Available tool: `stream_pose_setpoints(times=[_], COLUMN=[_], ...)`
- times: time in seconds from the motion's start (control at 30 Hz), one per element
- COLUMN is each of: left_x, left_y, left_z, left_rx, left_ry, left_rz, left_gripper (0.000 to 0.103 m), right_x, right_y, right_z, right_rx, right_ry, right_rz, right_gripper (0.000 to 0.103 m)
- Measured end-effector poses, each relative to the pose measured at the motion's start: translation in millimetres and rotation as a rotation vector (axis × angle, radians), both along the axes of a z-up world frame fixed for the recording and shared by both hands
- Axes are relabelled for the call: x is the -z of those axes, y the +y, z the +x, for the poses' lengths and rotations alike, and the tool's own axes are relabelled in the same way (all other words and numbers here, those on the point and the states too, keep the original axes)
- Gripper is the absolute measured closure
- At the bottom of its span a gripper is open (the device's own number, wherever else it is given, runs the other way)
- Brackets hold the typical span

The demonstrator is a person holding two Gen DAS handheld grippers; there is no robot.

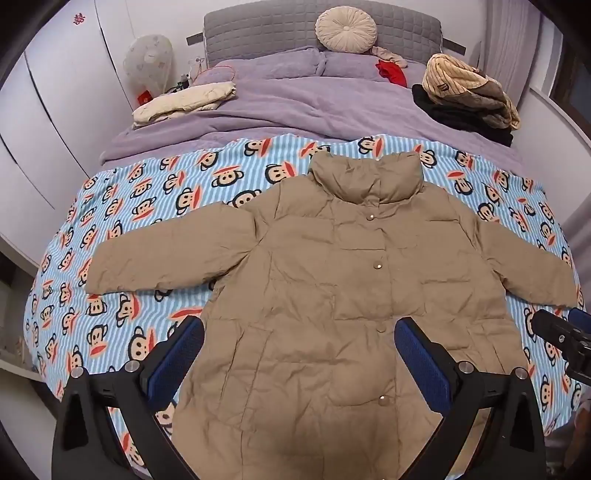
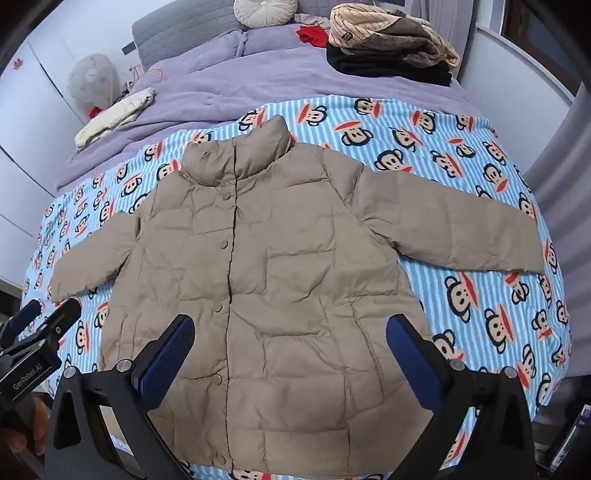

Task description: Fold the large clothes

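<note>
Across the foot of the bed lies a tan puffer jacket (image 1: 332,280), spread flat on its back with the snap front closed, the collar toward the headboard and both sleeves stretched out to the sides; it rests on a blue striped blanket (image 1: 147,206) printed with cartoon monkey faces, which covers the near half of the mattress; beyond that a lilac duvet (image 1: 295,107) runs up to the grey quilted headboard (image 1: 280,26), where a round cream cushion (image 1: 345,29) leans; a cream garment (image 1: 184,101) lies folded on the left side of the duvet, and on the right a pile of dark and striped clothes (image 1: 469,96) sits near something red (image 1: 391,72); a covered fan (image 1: 147,62) stands beside the bed on the left. The left gripper (image 1: 299,354) hangs over the jacket's lower front, tilted steeply down, its blue-padded fingers spread wide with nothing between them; the right gripper (image 2: 290,350) hovers likewise over the right half of the hem area, jaws just as wide and holding nothing; neither one touches the fabric as far as I can see.
</note>
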State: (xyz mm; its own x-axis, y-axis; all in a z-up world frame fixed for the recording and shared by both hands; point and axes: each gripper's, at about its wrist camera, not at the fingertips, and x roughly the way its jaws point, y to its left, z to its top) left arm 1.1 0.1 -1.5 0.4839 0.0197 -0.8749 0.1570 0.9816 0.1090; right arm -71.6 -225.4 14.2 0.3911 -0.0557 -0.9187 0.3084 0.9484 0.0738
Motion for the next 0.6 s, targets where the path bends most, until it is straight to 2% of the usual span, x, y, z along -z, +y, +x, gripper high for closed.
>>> stream_pose_setpoints(times=[0.03,0.07,0.1,0.13,0.17,0.3,0.6], left_x=[0.5,-8.8,-11.4,-13.0,-14.2,-23.6,-30.6], left_y=[0.2,-11.6,-24.3,-22.4,-27.2,-26.4,-26.7], left_z=[0.7,-13.8,-22.0,-27.5,-33.1,-30.3,-35.6], left_rx=[-0.002,-0.003,-0.007,-0.006,-0.001,0.02,0.006], left_ry=[0.005,-0.057,-0.067,-0.062,-0.059,-0.003,-0.001], left_rz=[-0.005,0.032,0.059,0.022,0.024,-0.048,-0.058], left_gripper=[0.0,0.0,0.0,0.0,0.0,0.0,0.0], right_x=[0.1,0.4,0.9,1.3,-6.3,-15.2,-24.8], right_y=[-0.7,-1.6,-3.0,-5.1,-3.9,-6.8,-4.4], right_z=[-0.5,-1.0,-1.7,-2.8,1.2,-7.5,-9.4], right_rx=[0.001,0.002,0.001,0.003,-0.005,-0.022,-0.045], right_ry=[0.001,0.005,0.009,0.013,0.022,-0.01,-0.024], right_rz=[0.0,-0.003,-0.006,-0.01,-0.02,-0.043,-0.076], right_gripper=[0.0,0.0,0.0,0.0,0.0,0.0,0.0])
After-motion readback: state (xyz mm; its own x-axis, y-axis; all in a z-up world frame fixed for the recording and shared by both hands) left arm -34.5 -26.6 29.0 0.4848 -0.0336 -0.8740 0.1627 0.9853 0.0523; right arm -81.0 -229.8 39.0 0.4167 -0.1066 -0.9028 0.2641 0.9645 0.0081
